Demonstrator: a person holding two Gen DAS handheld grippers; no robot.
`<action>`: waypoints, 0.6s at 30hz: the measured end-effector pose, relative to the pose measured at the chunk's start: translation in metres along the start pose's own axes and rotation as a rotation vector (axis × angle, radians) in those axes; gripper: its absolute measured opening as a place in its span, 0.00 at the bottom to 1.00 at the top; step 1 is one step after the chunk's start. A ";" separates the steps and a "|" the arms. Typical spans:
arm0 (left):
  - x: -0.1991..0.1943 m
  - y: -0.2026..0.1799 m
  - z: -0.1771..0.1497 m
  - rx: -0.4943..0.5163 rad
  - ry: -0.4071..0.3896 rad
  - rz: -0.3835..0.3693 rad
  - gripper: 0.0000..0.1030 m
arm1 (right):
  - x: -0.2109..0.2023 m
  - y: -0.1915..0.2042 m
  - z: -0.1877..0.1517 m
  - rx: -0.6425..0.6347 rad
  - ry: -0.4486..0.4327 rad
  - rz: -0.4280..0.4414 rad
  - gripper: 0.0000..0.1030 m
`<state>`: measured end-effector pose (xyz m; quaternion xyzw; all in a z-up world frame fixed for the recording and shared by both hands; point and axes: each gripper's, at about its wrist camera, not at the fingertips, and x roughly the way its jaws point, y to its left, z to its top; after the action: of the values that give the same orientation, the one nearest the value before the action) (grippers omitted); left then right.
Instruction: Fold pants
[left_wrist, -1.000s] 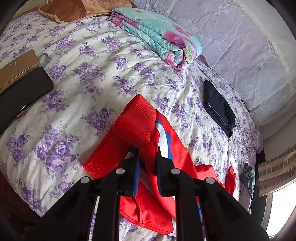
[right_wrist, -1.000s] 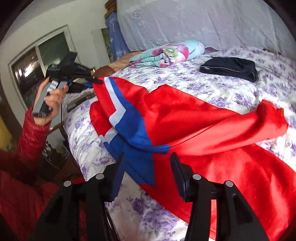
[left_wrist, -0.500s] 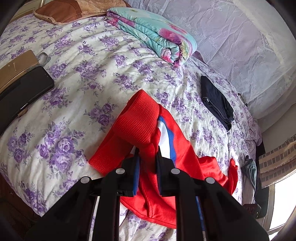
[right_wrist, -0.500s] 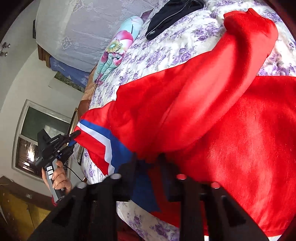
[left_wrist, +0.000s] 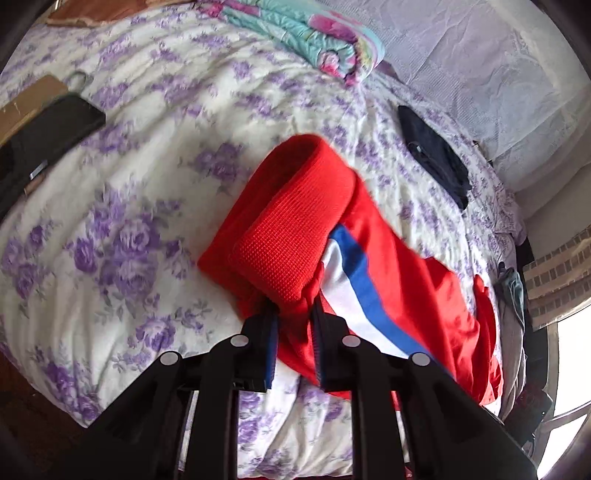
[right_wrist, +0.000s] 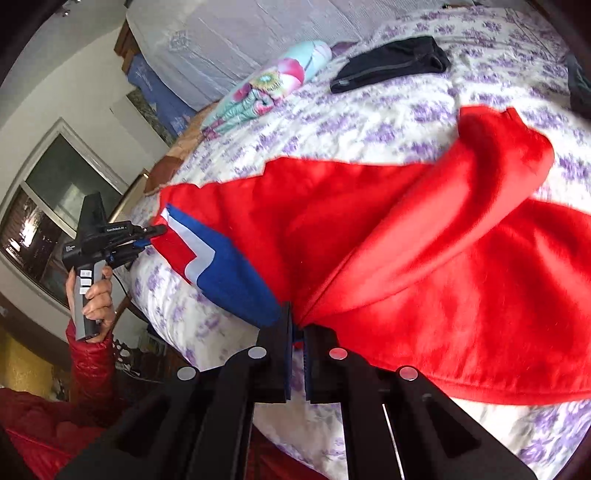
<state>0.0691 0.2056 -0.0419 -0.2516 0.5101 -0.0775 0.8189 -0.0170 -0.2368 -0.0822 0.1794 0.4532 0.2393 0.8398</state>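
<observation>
Both grippers pinch the soft red pants with a blue and white stripe (right_wrist: 406, 258): left gripper (left_wrist: 295, 314) near the waistband, right gripper (right_wrist: 297, 325) at the stripe's edge. The pants lie bunched on the flowery bed (left_wrist: 147, 184), so all the folding is left.

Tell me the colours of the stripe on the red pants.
White and blue stripe, clearest in the left wrist view.

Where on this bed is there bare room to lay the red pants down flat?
The widest bare quilt lies between the red pants, the dark flat items at the edge and the folded floral blanket. A narrower strip separates pants from black garment. The near edge is crowded.
</observation>
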 end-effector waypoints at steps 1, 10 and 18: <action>0.003 0.007 -0.001 -0.010 -0.001 -0.028 0.15 | 0.002 -0.003 -0.002 0.008 -0.006 0.007 0.05; -0.044 0.040 -0.007 -0.085 -0.035 -0.132 0.37 | 0.001 -0.004 -0.007 -0.012 -0.023 0.015 0.05; -0.078 0.028 0.003 -0.068 -0.170 -0.026 0.36 | 0.003 -0.008 -0.009 -0.005 -0.041 0.034 0.05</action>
<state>0.0313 0.2602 0.0078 -0.2916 0.4378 -0.0491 0.8490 -0.0209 -0.2407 -0.0927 0.1901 0.4321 0.2509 0.8451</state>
